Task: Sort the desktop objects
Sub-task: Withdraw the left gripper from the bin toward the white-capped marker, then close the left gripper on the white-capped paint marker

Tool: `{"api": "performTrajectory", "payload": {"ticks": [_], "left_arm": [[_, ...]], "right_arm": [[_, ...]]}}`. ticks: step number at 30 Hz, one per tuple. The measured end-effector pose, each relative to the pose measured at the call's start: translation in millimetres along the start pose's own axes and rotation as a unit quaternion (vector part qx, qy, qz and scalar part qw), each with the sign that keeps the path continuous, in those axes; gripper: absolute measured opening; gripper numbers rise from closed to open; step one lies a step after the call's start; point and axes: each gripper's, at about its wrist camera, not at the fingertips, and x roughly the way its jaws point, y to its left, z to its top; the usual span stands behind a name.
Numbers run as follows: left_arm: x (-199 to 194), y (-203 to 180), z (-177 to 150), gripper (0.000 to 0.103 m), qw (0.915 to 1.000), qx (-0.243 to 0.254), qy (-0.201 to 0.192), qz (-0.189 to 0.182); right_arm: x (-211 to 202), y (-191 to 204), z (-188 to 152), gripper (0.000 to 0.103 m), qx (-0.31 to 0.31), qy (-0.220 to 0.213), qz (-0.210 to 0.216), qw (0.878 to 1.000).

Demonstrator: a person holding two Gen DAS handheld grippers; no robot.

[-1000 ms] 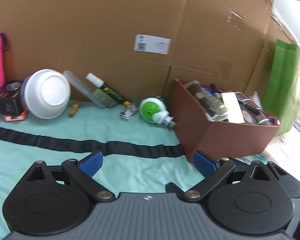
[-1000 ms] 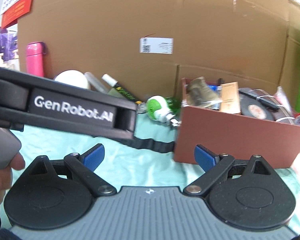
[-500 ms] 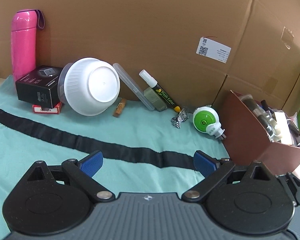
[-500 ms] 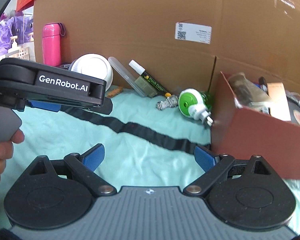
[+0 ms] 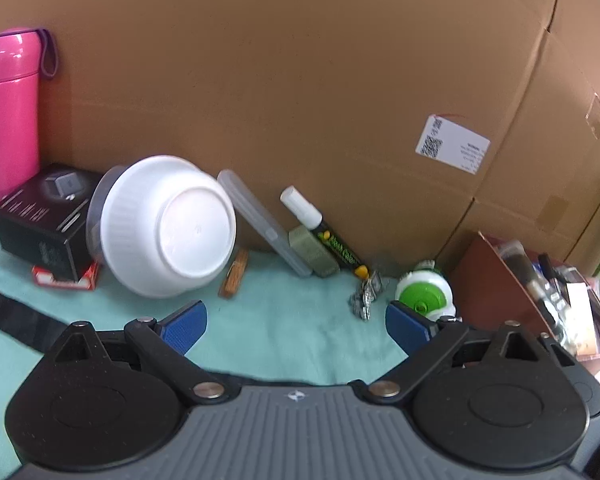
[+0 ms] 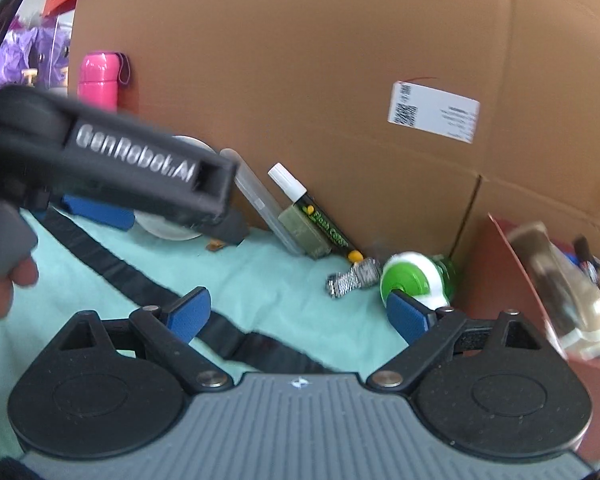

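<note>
Ahead of my left gripper [image 5: 296,322], the jaws stand wide apart with nothing between them. Beyond them, on the teal cloth [image 5: 284,320] covering the desk, a row of things still lies loose against the cardboard wall [image 5: 300,80]: a pink flask [image 5: 10,108] standing upright, a black box [image 5: 44,220] resting on a small red and white box [image 5: 64,280], a white bowl [image 5: 168,226] tipped on its side with its base toward me, a clear plastic case [image 5: 260,224] leaning on the wall, a chalk marker [image 5: 324,236] beside an olive block [image 5: 314,250], a small brown piece [image 5: 234,274] flat on the cloth, a crumpled bit of metal [image 5: 364,300], and a green and white plug-in device [image 5: 424,294]. At the right edge the brown bin [image 5: 488,280] already holds several things, too blurred to name.

Across in the right wrist view, my right gripper [image 6: 300,314] also has its jaws apart and empty. My left gripper [image 6: 112,168] crosses the upper left, hiding most of the bowl. The marker [image 6: 312,216], the metal piece [image 6: 352,278] and the green device [image 6: 412,282] lie just ahead, the device just beside the bin [image 6: 496,280].

I judge the sorting partly done: the bin is well filled, yet about ten things remain outside it, none gripped.
</note>
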Motion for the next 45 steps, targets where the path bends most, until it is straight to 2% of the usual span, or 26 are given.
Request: {"api": "performTrajectory", "payload": {"ticks": [5, 7, 9, 11, 19, 25, 26, 28, 30, 32, 33, 34, 35, 36, 37, 38, 39, 41, 44, 45], "left_arm": [[27.7, 1.6, 16.6, 0.089, 1.0000, -0.006, 0.004, -0.007], [38.6, -0.1, 21.2, 0.082, 0.9999, -0.007, 0.005, -0.005], [48.1, -0.2, 24.7, 0.079, 0.9999, -0.011, 0.006, -0.011], [57.9, -0.8, 27.0, 0.078, 0.9997, -0.013, 0.010, -0.016], [84.8, 7.4, 30.0, 0.077, 0.9992, -0.033, 0.020, -0.015], [94.5, -3.3, 33.8, 0.079, 0.9996, -0.009, 0.009, -0.023], [96.9, -5.1, 35.7, 0.079, 0.9995, -0.010, 0.009, -0.028], [102.4, -9.3, 40.0, 0.088, 0.9991, -0.016, 0.023, -0.032], [105.9, -13.1, 42.1, 0.092, 0.9988, -0.021, 0.030, -0.031], [108.9, -13.0, 41.5, 0.091, 0.9979, -0.026, 0.041, -0.043], [110.4, -11.1, 39.9, 0.080, 0.9971, -0.029, 0.049, -0.051], [111.2, -8.5, 37.5, 0.060, 0.9963, -0.032, 0.054, -0.058], [111.2, -5.6, 35.6, 0.049, 0.9953, -0.036, 0.060, -0.068], [111.0, -3.4, 33.6, 0.034, 0.9947, -0.039, 0.070, -0.065], [111.2, -1.5, 30.9, 0.027, 0.9937, -0.040, 0.082, -0.065], [109.6, 0.6, 27.1, 0.026, 0.9931, -0.042, 0.089, -0.063], [105.5, 3.0, 23.3, 0.021, 0.9936, -0.044, 0.086, -0.059], [95.3, 8.4, 19.2, 0.019, 0.9937, -0.053, 0.081, -0.057], [79.1, 11.9, 21.7, 0.019, 0.9958, -0.054, 0.055, -0.048], [73.2, 13.2, 22.7, 0.025, 0.9969, -0.055, 0.044, -0.036]], "right_arm": [[26.1, -1.4, 6.7, 0.078, -0.036, -0.011, -0.012, 0.999], [37.0, -4.1, 10.3, 0.077, -0.041, -0.014, -0.014, 0.999], [48.5, -6.1, 13.2, 0.068, -0.047, -0.018, -0.013, 0.999], [60.2, -7.0, 14.7, 0.067, -0.057, -0.016, -0.014, 0.998], [100.6, -12.5, 22.5, 0.065, -0.078, -0.001, 0.000, 0.997], [122.1, -13.9, 23.9, 0.065, -0.094, 0.015, 0.008, 0.995], [123.5, -16.4, 24.6, 0.064, -0.089, 0.015, 0.015, 0.996], [125.4, -22.1, 26.0, 0.064, -0.077, 0.013, 0.018, 0.997], [127.2, -28.3, 26.7, 0.065, -0.063, 0.014, 0.040, 0.997], [127.9, -32.2, 26.2, 0.066, -0.054, 0.018, 0.059, 0.997], [126.6, -32.4, 25.4, 0.066, -0.056, 0.019, 0.062, 0.996], [123.4, -32.3, 24.2, 0.066, -0.059, 0.017, 0.067, 0.996], [119.4, -32.4, 22.9, 0.066, -0.059, 0.018, 0.073, 0.995], [116.9, -33.3, 20.9, 0.063, -0.052, 0.031, 0.102, 0.993], [114.8, -32.9, 17.3, 0.058, -0.044, 0.046, 0.150, 0.987], [109.4, -26.1, 15.1, 0.044, -0.061, 0.049, 0.169, 0.983], [101.8, -16.8, 13.2, 0.043, -0.091, 0.038, 0.152, 0.983], [91.2, -4.3, 8.3, 0.043, -0.130, 0.027, 0.144, 0.981], [86.4, 2.7, 6.4, 0.042, -0.158, 0.020, 0.118, 0.980], [86.6, 4.2, 6.0, 0.045, -0.171, 0.012, 0.096, 0.981]]}}
